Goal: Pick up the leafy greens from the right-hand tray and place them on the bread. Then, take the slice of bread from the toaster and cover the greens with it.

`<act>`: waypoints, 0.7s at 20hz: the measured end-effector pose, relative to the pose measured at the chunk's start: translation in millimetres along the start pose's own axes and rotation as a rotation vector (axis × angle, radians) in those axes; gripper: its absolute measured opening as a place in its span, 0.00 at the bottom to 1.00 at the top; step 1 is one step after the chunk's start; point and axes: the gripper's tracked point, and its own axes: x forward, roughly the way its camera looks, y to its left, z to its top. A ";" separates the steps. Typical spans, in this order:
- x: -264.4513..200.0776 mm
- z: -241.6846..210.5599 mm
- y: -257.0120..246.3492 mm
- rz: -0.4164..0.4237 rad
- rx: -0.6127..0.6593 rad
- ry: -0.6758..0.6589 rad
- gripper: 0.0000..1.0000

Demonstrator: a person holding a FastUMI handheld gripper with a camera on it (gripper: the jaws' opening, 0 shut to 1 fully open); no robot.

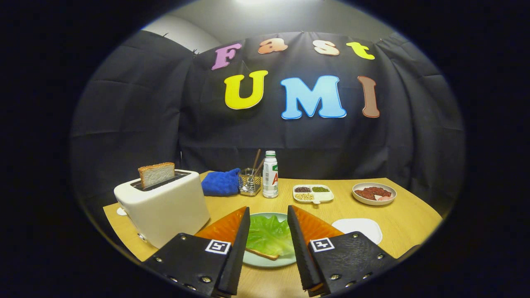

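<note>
Gripper view: hand-held gripper open, empty.

We list: bench, matt wood grain; toaster, smooth glossy plastic; mitt, fuzzy cloth; basket, shiny wire metal; plate, glazed, smooth.

Low fisheye look along the gripper, facing the back wall.
The camera sits close above the table; plate near at 6 o'clock, toaster at 9 o'clock.
</note>
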 end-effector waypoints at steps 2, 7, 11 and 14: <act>2.0 1.8 16.2 0.013 0.027 0.000 0.55; 5.2 15.5 69.2 0.095 0.074 0.006 0.55; 2.3 29.5 123.6 0.192 0.091 -0.007 0.55; 2.2 36.5 150.2 0.227 0.088 -0.009 0.55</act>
